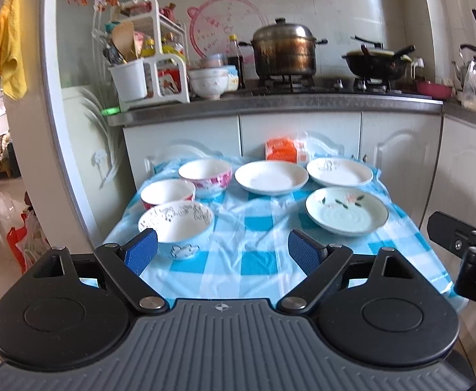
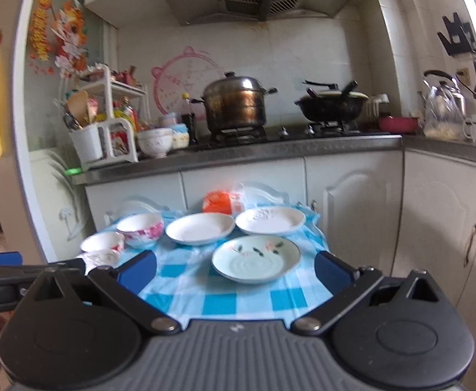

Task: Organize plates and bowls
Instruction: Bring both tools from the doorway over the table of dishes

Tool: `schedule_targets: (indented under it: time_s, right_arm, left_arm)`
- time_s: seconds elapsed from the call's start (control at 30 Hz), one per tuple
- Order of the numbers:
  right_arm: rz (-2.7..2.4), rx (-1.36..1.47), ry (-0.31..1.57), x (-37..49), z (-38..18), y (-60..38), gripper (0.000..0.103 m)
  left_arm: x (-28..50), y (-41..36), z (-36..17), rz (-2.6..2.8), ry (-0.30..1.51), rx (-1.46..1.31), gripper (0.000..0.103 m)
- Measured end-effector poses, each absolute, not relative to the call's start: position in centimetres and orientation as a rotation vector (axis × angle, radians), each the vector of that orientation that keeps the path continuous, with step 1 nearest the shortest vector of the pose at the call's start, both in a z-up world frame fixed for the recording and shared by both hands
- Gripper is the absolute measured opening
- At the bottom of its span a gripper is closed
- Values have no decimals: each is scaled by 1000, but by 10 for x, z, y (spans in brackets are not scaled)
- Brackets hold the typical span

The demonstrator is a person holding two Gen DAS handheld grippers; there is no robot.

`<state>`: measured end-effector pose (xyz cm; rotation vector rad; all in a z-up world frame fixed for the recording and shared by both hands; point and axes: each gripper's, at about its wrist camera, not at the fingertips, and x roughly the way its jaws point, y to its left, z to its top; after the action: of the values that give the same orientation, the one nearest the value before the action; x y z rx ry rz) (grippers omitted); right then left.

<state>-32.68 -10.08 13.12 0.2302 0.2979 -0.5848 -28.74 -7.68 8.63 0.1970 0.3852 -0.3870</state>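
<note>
On a blue-checked tablecloth [image 1: 238, 221] stand three bowls at left: a scribble-patterned bowl [image 1: 176, 228] nearest, a red-rimmed bowl [image 1: 168, 194], and a pink-flowered bowl [image 1: 205, 177]. Three plates lie to the right: a plain white plate [image 1: 271, 177], a white patterned plate [image 1: 339, 171], and a pale green flowered plate [image 1: 347, 210]. My left gripper [image 1: 222, 252] is open and empty, above the table's near edge, its left pad beside the scribble bowl. My right gripper [image 2: 235, 272] is open and empty, in front of the green plate [image 2: 256, 259].
An orange packet [image 1: 282, 150] lies at the table's far edge against white cabinets [image 1: 300, 130]. The counter behind holds a steel pot [image 1: 283, 50], a black wok [image 1: 376, 62], a utensil rack [image 1: 146, 62] and stacked bowls [image 1: 208, 81]. A kettle [image 1: 472, 68] stands at right.
</note>
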Motion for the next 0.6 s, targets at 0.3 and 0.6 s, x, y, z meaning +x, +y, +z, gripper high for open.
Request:
schedule_targets:
  time_s: [0.3, 0.6]
  right_arm:
    - [-616, 238, 343, -323, 105, -113, 102]
    - [-626, 211, 418, -311, 83, -122, 102]
  left_arm:
    - [-262, -96, 61, -430, 457, 223, 103]
    - [-238, -110, 32, -458, 533, 233, 103]
